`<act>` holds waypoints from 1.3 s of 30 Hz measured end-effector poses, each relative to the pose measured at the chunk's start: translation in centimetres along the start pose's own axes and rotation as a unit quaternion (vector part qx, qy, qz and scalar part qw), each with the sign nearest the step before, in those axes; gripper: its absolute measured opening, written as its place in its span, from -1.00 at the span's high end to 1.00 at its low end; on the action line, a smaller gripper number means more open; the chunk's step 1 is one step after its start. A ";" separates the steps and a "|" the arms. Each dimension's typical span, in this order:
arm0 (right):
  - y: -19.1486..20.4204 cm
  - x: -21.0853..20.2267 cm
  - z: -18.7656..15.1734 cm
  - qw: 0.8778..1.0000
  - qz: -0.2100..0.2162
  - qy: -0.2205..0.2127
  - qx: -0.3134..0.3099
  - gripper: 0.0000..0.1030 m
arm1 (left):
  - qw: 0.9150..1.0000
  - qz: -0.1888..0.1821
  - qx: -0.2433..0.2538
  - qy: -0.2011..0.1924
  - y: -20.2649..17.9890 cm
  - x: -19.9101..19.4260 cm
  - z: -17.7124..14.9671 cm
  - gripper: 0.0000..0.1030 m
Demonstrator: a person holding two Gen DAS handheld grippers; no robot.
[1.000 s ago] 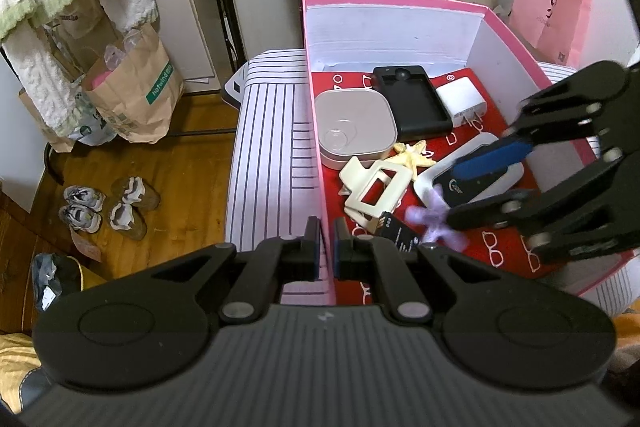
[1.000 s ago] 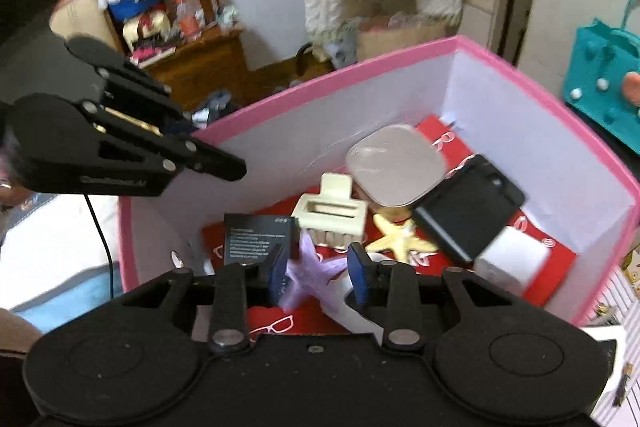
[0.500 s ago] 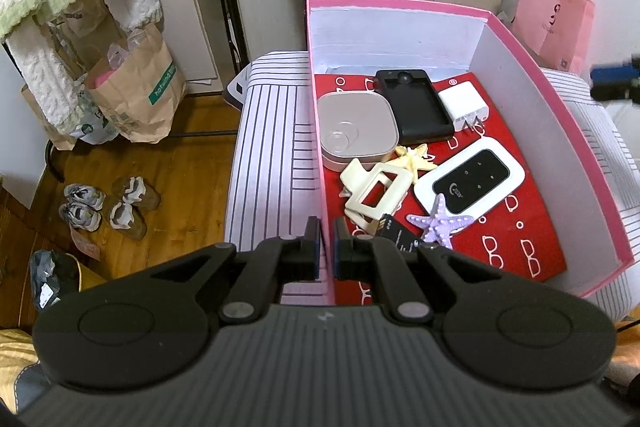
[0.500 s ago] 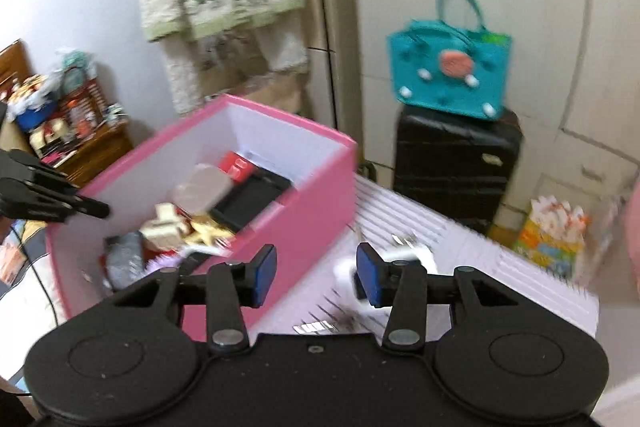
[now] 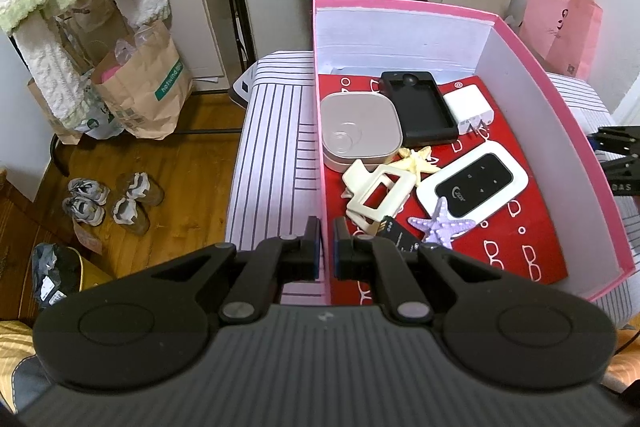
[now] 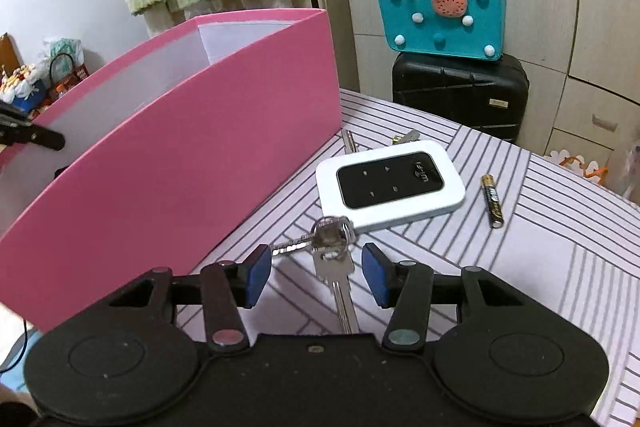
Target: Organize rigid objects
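Pink box walls left; router, battery ahead; right open.

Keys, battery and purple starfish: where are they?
keys [image 6: 332, 239], right wrist view, on the ring end of the bunch.
battery [image 6: 492, 202], right wrist view, on its middle.
purple starfish [image 5: 440, 223], left wrist view, on its centre.

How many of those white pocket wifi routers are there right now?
2: one router lies in the pink box beside the purple starfish; another router sits outside on the striped table, behind the keys.

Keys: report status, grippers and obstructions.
Left gripper shut on box wall. Right gripper open, jaws just widening, astride keys, not touching. Router beyond; nothing blocking.
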State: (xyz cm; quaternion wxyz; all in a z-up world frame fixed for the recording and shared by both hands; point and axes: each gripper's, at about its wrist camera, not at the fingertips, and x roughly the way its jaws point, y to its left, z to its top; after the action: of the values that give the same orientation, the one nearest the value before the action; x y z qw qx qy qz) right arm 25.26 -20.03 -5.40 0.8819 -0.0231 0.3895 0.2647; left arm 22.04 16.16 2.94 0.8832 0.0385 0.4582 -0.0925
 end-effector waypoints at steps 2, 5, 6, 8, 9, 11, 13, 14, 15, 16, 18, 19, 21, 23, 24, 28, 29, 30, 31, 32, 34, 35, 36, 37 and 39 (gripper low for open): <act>0.2 0.6 0.0 1.000 -0.011 -0.002 -0.006 -0.09 | 1.000 -0.001 0.000 0.000 0.0 0.0 0.0 0.90; 0.4 1.1 0.2 1.000 -0.022 -0.009 -0.006 -0.10 | 1.000 0.000 0.001 0.000 0.0 0.0 0.0 0.90; 0.6 1.2 0.3 1.000 -0.026 -0.010 -0.003 -0.10 | 1.000 0.000 0.000 0.000 0.0 0.0 -0.1 0.90; 1.2 1.3 0.3 0.999 -0.049 -0.009 -0.008 0.08 | 1.000 0.000 0.001 0.000 0.0 0.0 -0.1 0.90; 1.5 1.3 0.3 0.998 -0.064 -0.009 -0.014 0.25 | 1.000 0.001 0.001 -0.001 0.0 -0.1 -0.1 0.90; 1.2 1.1 0.3 0.999 -0.053 -0.005 0.008 0.83 | 1.000 0.001 0.002 -0.002 0.1 -0.1 -0.2 0.90; 0.7 0.8 0.3 0.999 -0.041 -0.005 0.033 0.83 | 1.000 0.000 0.001 -0.002 0.1 -0.1 -0.3 0.90; 0.8 0.8 0.2 0.999 -0.040 -0.004 0.034 0.83 | 1.000 0.000 0.001 -0.002 0.2 -0.1 -0.3 0.90; 0.8 0.6 0.2 0.999 -0.039 -0.004 0.035 0.83 | 1.000 -0.001 0.000 -0.002 0.3 -0.1 -0.3 0.90; 0.8 0.4 0.1 0.999 -0.036 -0.004 0.039 0.83 | 1.000 -0.001 0.001 -0.002 0.2 -0.1 -0.3 0.90; 0.7 -0.1 0.2 0.999 -0.024 -0.006 0.047 0.84 | 1.000 -0.001 0.003 -0.001 0.2 0.0 -0.3 0.90; 0.8 -0.5 0.3 0.999 -0.021 -0.008 0.048 0.84 | 1.000 -0.001 0.004 -0.001 0.1 -0.1 -0.3 0.90; 1.1 -1.5 0.7 0.999 -0.019 -0.015 0.046 0.84 | 1.000 0.000 0.007 0.000 0.1 0.0 -0.3 0.90; 1.5 -2.3 1.4 0.999 -0.015 -0.021 0.044 0.84 | 1.000 -0.003 0.007 0.003 0.2 0.0 -0.1 0.90; 1.7 -2.9 1.7 0.999 -0.012 -0.023 0.043 0.84 | 1.000 -0.004 0.007 0.004 0.2 0.0 -0.1 0.90; 2.6 -5.2 3.5 0.999 -0.002 -0.034 0.039 0.83 | 1.000 -0.015 0.008 0.017 0.6 0.1 0.2 0.90; 2.7 -5.7 4.0 0.998 0.002 -0.032 0.045 0.83 | 1.000 -0.018 0.007 0.023 0.7 0.1 0.4 0.90; 2.7 -6.2 4.5 0.998 0.007 -0.028 0.053 0.83 | 0.999 -0.021 0.009 0.027 0.7 0.1 0.5 0.89; 2.9 -6.7 5.0 0.998 0.013 -0.027 0.059 0.83 | 0.999 -0.023 0.011 0.031 0.8 0.1 0.7 0.89; 3.1 -7.2 5.5 0.998 0.020 -0.028 0.061 0.83 | 0.999 -0.023 0.013 0.034 0.8 0.1 0.8 0.89; 3.7 -8.1 6.4 0.997 0.034 -0.031 0.060 0.83 | 0.999 -0.024 0.019 0.041 0.7 0.2 1.0 0.89; 4.1 -8.5 6.8 0.997 0.039 -0.032 0.057 0.83 | 0.998 -0.026 0.020 0.045 0.7 0.2 1.2 0.88; 4.6 -8.8 7.2 0.997 0.045 -0.033 0.052 0.83 | 0.998 -0.027 0.023 0.050 0.7 0.3 1.3 0.88; 5.1 -9.1 7.7 0.997 0.050 -0.035 0.047 0.83 | 0.998 -0.029 0.024 0.055 0.8 0.3 1.5 0.88; 6.0 -9.4 8.5 0.997 0.064 -0.035 0.038 0.83 | 0.997 -0.033 0.023 0.064 1.0 0.4 1.7 0.87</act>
State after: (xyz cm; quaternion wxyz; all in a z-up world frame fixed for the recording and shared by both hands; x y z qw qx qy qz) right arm 22.84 -17.04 8.09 0.8764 0.0442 0.3691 0.3061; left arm 23.83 16.79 3.64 0.8474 0.0491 0.5125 -0.1298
